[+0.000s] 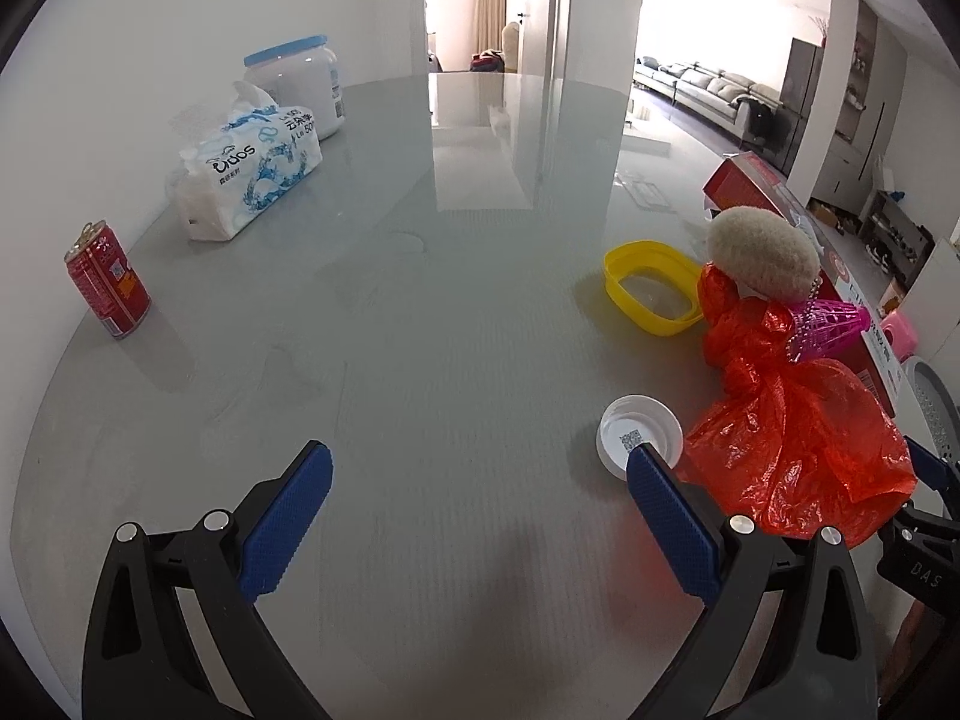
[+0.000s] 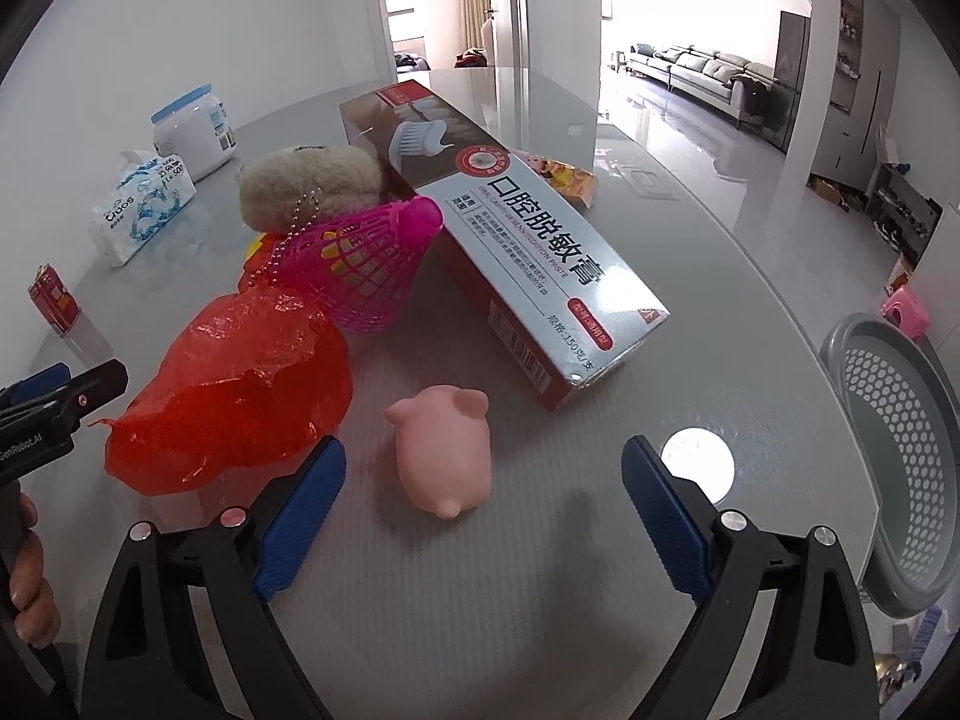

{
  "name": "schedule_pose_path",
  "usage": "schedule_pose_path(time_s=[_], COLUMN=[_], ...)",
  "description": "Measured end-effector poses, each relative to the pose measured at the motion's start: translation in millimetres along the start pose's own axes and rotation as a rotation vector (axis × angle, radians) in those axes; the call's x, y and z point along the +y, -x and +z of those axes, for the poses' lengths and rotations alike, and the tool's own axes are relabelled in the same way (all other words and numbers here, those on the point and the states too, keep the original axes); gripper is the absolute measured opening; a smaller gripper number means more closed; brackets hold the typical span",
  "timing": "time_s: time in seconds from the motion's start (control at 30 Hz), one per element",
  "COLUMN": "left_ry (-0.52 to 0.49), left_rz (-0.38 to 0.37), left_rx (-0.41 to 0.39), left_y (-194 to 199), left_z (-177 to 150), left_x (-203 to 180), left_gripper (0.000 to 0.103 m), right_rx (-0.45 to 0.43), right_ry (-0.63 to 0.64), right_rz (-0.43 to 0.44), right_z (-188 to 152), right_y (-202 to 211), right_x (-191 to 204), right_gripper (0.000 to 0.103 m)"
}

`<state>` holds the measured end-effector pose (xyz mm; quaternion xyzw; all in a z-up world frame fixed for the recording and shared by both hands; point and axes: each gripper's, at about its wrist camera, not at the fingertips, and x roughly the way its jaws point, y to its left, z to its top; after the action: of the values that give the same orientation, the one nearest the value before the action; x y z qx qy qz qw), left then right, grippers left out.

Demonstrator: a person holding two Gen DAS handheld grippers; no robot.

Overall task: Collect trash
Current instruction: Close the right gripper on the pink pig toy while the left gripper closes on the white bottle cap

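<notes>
Crumpled red plastic bag [image 2: 231, 390] on grey table [image 2: 480, 600], glossy, translucent, both hand-held grippers [image 1: 480, 480] [image 2: 483, 474] spread apart, empty

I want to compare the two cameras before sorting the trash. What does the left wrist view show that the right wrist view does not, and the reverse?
Only the left wrist view shows the white lid and the whole yellow ring; the right shows barely a yellow sliver.

Only the right wrist view shows the pink pig toy, the grey basket in full and the snack packet.

Both show the red plastic bag, plush ball, pink shuttlecock, toothpaste box, red can, tissue pack and jar.
</notes>
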<state>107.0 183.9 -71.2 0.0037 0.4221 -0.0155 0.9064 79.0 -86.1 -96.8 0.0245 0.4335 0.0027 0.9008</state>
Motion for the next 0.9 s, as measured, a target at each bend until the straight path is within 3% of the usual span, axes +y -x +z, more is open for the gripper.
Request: schedule_pose_path(time_s=[0.17,0.37,0.9], left_ry=[-0.005,0.002,-0.076], left_rz=[-0.013,-0.053,-0.088], left_rx=[0.008,0.034,0.073], left_y=[-4.9,-9.2,-21.7], left_z=[-0.6,-2.6,-5.2], left_x=[3.1,1.5,-29.6], left_gripper=[0.097,0.097,0.097], right_rx=[0.026,0.024,0.037], right_ry=[0.015,0.044,0.005], right_rz=[-0.001,0.006,0.094], right_z=[-0.1,-0.2,-3.7], right_y=[-5.5,-5.7,2.3], right_x=[1.8,8.9,-1.0], right_gripper=[0.064,0.033,0.033])
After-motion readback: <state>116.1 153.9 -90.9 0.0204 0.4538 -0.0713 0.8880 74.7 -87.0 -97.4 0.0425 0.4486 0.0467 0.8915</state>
